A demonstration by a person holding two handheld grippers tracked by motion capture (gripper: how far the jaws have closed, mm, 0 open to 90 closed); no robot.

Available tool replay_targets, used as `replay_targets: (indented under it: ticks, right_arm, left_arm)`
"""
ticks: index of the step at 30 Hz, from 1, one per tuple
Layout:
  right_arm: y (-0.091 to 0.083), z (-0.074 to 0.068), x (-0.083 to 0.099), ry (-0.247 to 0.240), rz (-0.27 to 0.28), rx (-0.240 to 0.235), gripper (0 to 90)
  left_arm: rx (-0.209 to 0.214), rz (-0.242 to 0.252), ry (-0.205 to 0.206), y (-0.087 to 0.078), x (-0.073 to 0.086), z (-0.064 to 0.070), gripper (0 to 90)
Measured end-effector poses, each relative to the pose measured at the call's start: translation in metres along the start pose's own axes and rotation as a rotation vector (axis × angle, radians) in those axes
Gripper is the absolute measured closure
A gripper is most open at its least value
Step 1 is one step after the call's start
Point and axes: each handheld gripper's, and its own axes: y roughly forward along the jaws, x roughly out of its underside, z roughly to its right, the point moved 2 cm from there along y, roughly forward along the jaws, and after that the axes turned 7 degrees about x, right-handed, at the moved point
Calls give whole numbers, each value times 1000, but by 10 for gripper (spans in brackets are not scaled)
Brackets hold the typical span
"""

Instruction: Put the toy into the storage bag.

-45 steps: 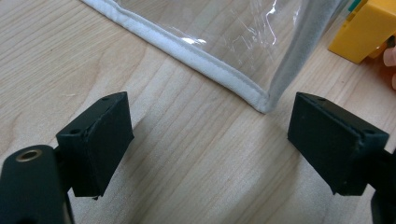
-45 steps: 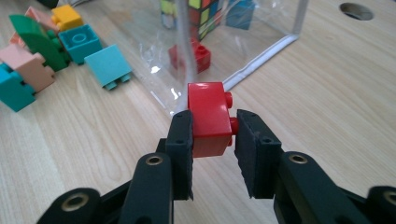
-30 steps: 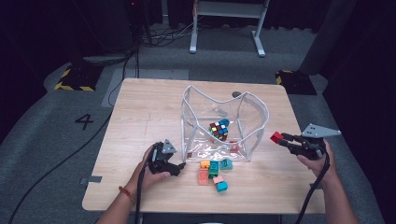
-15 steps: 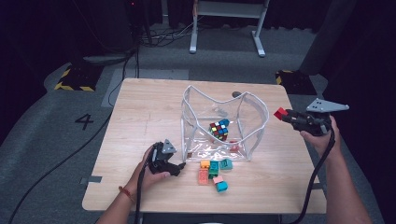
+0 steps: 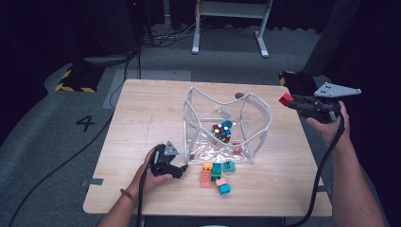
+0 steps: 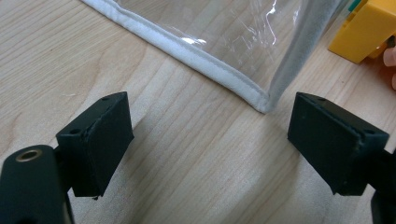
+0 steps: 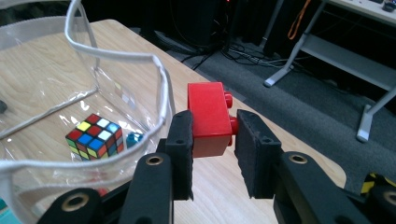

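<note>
red block up high, ready to go into the clear bag

closest to the person, the left gripper [image 5: 182, 168] sits low on the table [image 5: 142, 118] with its jaws spread wide and nothing between them, right by the near corner of the clear bag [image 5: 257, 137]. just beside it lie the loose blocks [image 5: 215, 175], still outside the bag. inside the bag rests a color cube [image 5: 222, 131]. farther off, the right gripper [image 5: 289, 101] is pinching the red block [image 7: 208, 116] up in the air, just outside the bag's white rim [image 7: 159, 84]. to do this well, i think the right gripper should carry the block over the rim, go down a bit, and only then let go. the left gripper could pinch the bag's corner so it does not slide or tip.
</note>
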Motion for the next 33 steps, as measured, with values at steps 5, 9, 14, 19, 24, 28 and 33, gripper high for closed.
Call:
replay_targets:
  ticks: [5, 9, 14, 19, 24, 28, 33]
  right_arm:
    - [1, -6, -14, -16, 8, -18, 681]
    - [4, -15, -24, -34, 20, -54, 681]
    - [8, -25, -32, -51, 32, -82, 681]
    - [14, -37, -36, -60, 26, -115, 681]
    - [21, -49, -40, -76, 30, -151, 681]
    - [27, -58, -43, -83, 27, -184, 681]
    - [36, -68, -45, -114, 11, -228, 681]
  left_arm:
    - [0, -1, 4, 0, 0, 0, 140]
    - [1, -1, 3, 0, 0, 0, 141]
    - [0, -1, 3, 0, 0, 0, 141]
    - [0, -1, 1, 0, 0, 0, 141]
    - [0, 0, 3, 0, 0, 0, 141]
    - [0, -1, 0, 0, 0, 0, 140]
    - [0, 0, 0, 0, 0, 0, 141]
